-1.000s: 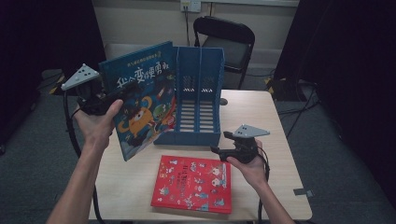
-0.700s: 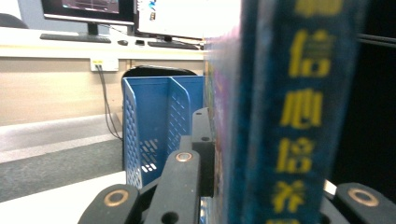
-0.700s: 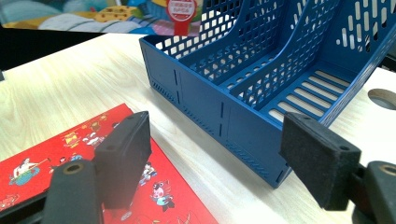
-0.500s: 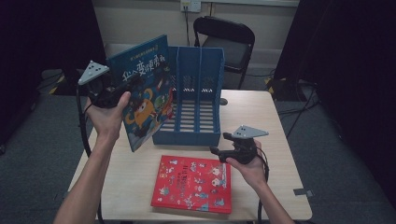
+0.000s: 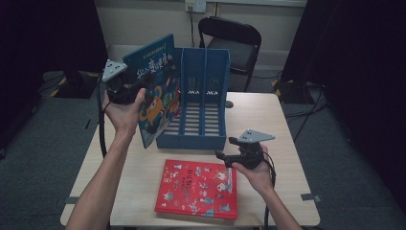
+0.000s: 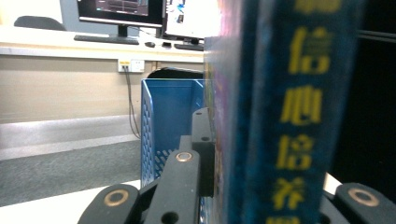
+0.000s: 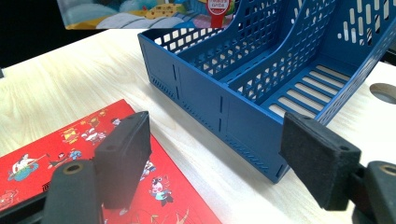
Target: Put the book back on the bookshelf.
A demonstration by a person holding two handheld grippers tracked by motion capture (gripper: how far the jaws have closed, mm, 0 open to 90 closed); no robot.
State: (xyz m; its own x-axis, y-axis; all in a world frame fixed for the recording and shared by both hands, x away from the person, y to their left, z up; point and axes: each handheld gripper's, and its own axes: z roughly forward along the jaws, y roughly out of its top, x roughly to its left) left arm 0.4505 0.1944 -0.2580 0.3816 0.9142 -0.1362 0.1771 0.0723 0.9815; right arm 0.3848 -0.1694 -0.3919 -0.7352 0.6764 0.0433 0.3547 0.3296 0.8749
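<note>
Blue picture book [image 5: 155, 93]: pinched upright at its spine edge by the left gripper [image 5: 125, 91], long axis tilted, lower corner just left of the blue file rack [image 5: 198, 103]. Right gripper [image 5: 229, 154]: jaws spread, empty, above the red book [image 5: 198, 189].

There are two books: a blue book [image 5: 155, 91], which shows again in the left gripper view [image 6: 285, 116], and a red book [image 5: 198, 189], seen too in the right gripper view [image 7: 70, 140]. One blue file rack [image 5: 201, 105] stands on the one table [image 5: 268, 120]; the rack has two open slots divided by a middle wall [image 7: 261, 74]. Two grippers are present, the left gripper [image 5: 128, 90] and the right gripper [image 5: 229, 149]. One black chair [image 5: 234, 43] stands behind the table. Two monitors [image 6: 121, 11] sit on a desk in the left gripper view.
</note>
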